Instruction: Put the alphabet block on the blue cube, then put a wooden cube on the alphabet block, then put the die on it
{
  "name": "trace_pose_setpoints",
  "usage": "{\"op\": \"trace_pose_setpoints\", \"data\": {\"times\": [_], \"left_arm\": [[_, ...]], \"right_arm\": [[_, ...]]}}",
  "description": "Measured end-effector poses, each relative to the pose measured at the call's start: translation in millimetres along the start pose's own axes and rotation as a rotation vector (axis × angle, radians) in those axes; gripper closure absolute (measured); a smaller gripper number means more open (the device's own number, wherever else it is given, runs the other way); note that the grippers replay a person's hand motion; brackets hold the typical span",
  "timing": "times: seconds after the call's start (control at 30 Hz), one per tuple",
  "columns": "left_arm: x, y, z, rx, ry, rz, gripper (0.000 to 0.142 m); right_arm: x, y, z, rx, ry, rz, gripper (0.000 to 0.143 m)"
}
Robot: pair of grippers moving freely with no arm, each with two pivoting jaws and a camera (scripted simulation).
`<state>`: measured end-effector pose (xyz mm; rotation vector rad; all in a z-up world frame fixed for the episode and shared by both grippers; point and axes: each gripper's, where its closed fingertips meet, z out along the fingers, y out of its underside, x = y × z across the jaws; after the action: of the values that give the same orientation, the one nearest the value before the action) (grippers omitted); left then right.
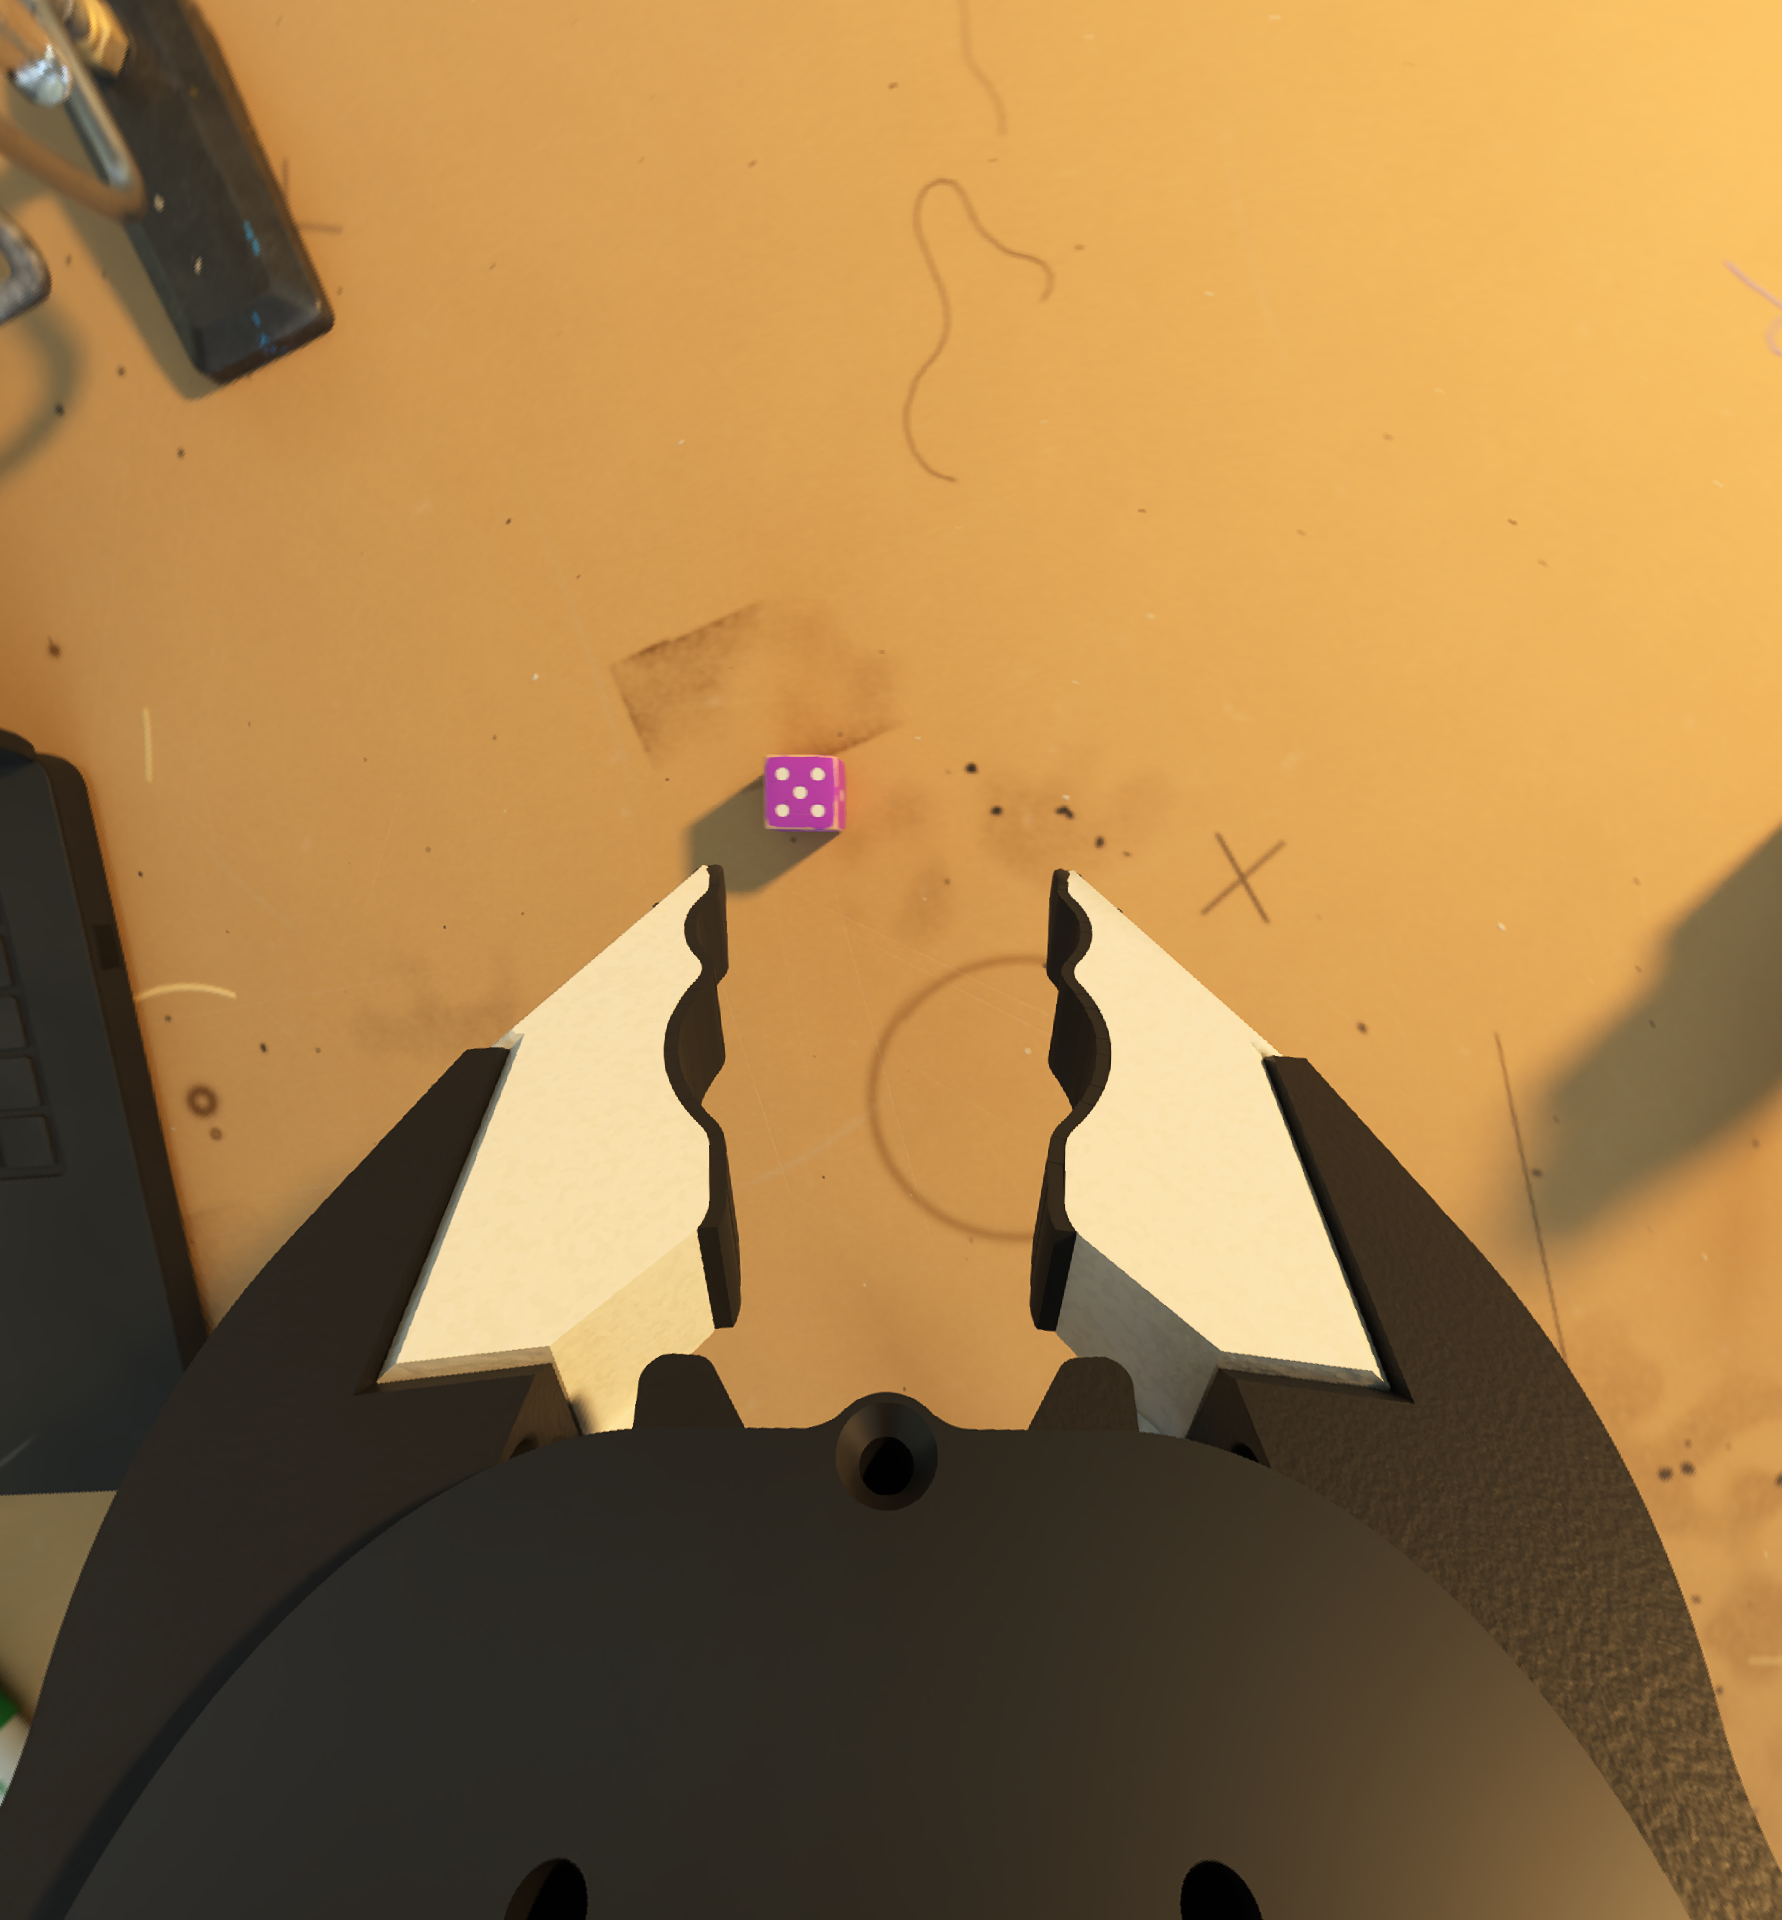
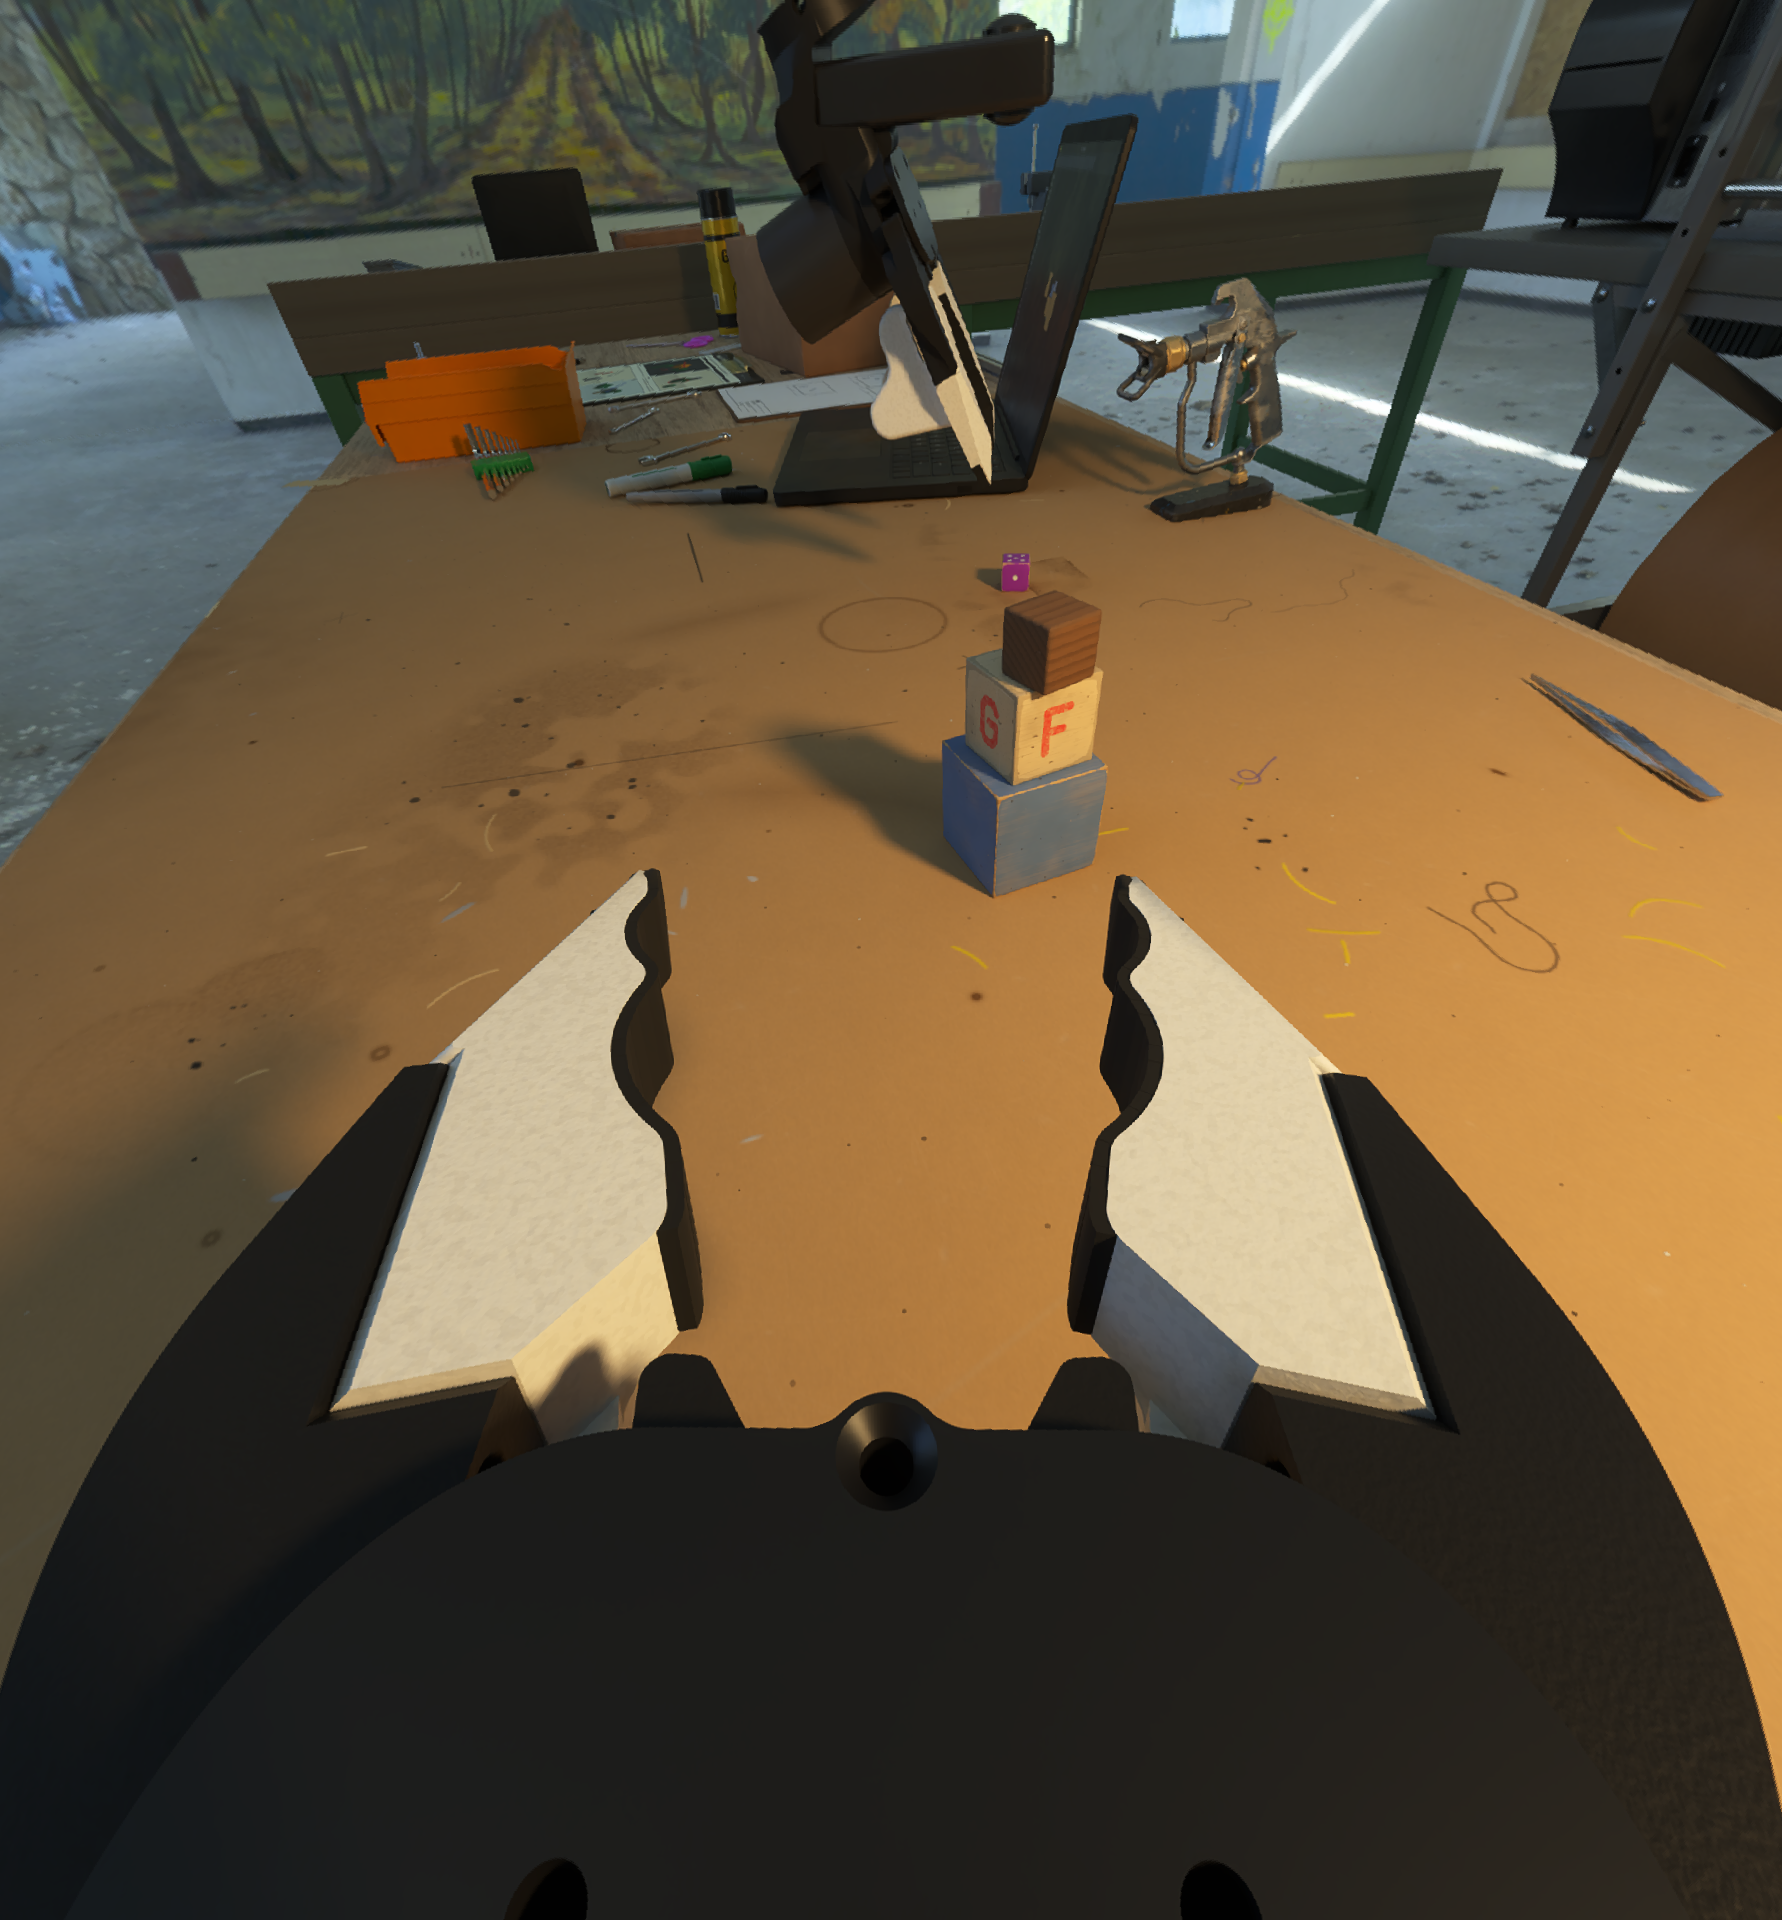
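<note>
In the left wrist view a small magenta die [image 1: 804,793] with white pips lies on the brown table, just beyond and slightly left of my open, empty left gripper [image 1: 885,871], which looks down from above. In the right wrist view a stack stands on the table: a blue cube [image 2: 1022,821] at the bottom, the alphabet block [image 2: 1034,719] on it, and a dark wooden cube [image 2: 1051,640] on top. The die [image 2: 1015,571] lies behind the stack. My right gripper [image 2: 885,878] is open and empty, short of the stack. The left gripper [image 2: 934,405] hangs above the far table.
A black laptop [image 2: 970,436] stands open at the far end, its corner at the left wrist view's edge [image 1: 25,1091]. A metal spray gun on a dark base [image 2: 1219,416] stands far right. An orange box [image 2: 471,400], markers [image 2: 674,476] and a metal blade [image 2: 1625,738] lie about.
</note>
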<state>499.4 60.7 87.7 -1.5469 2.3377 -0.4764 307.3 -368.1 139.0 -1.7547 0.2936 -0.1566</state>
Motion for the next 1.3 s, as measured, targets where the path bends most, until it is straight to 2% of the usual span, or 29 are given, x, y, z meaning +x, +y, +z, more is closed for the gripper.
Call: {"op": "trace_pose_setpoints", "data": {"times": [0.23, 0.5, 0.77, 0.97, 1.03, 1.3], "left_arm": [[-23.9, 7.4, 27.0, -0.036, -0.025, -0.093, 0.085], [-25.8, 10.1, 47.1, -0.065, -0.001, -0.079, 0.086], [-24.9, 14.9, 62.1, -0.096, 0.014, -0.044, 0.096], [-24.4, 19.7, 68.5, -0.128, 0.034, -0.023, 0.104], [-23.3, 20.3, 69.5, -0.13, 0.051, -0.019, 0.122], [-9.9, 24.1, 52.5, -0.149, 0.082, 0.028, 0.122]], "right_arm": [[4.7, 6.4, 3.5, -0.013, -0.006, 0.015, 0.058], [10.0, 9.7, 1.9, -0.014, 0.003, 0.027, 0.058], [12.3, 12.5, 2.8, -0.021, 0.007, 0.034, 0.058], [13.2, 14.6, 4.1, -0.027, 0.007, 0.036, 0.058], [13.8, 15.1, 4.4, -0.029, 0.01, 0.036, 0.058], [11.6, 12.6, 5.2, -0.027, 0.008, 0.032, 0.058]]}}
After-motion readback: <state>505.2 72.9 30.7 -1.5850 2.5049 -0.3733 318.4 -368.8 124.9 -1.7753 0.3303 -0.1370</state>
